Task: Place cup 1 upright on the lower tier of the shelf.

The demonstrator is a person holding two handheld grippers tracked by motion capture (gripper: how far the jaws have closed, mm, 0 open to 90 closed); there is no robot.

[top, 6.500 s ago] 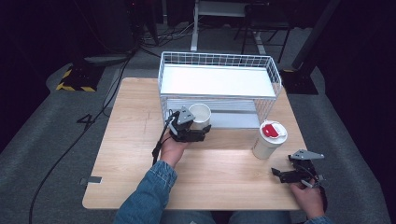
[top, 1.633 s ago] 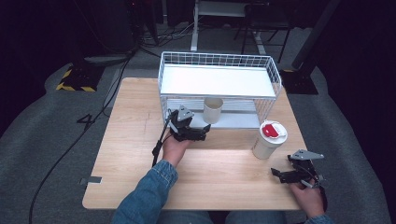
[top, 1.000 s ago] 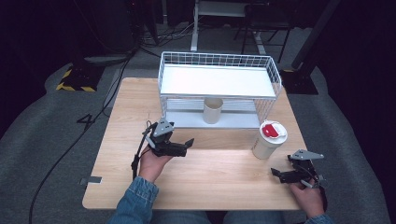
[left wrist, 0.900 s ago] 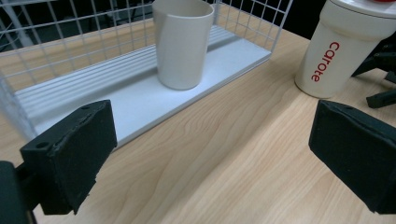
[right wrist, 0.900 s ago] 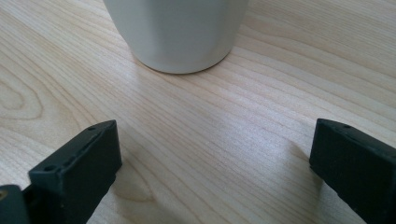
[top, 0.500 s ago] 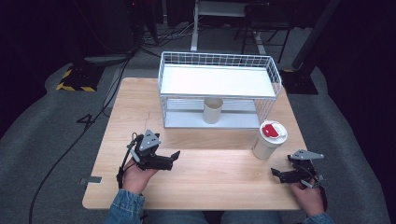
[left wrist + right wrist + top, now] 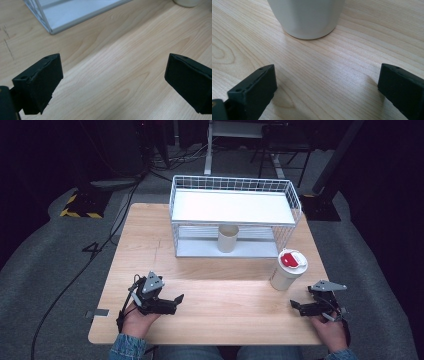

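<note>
A pale wooden worktop [image 7: 210, 320] stands on grey carpet [image 7: 45, 285]; black cables [image 7: 75, 275] trail left, and the far room is dark.

A light wooden desk [image 7: 210, 295] is seen at the centre of the frame. A white wire rack [image 7: 235, 222] is carried on its upper part, and a white cup with a red lid [image 7: 287, 270] is stood at right of centre, below the rack's right corner.

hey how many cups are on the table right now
2. A plain beige paper cup stands on the lower shelf of the white wire rack; a white cup with a red lid stands on the wooden table by the rack's right front corner.
</note>
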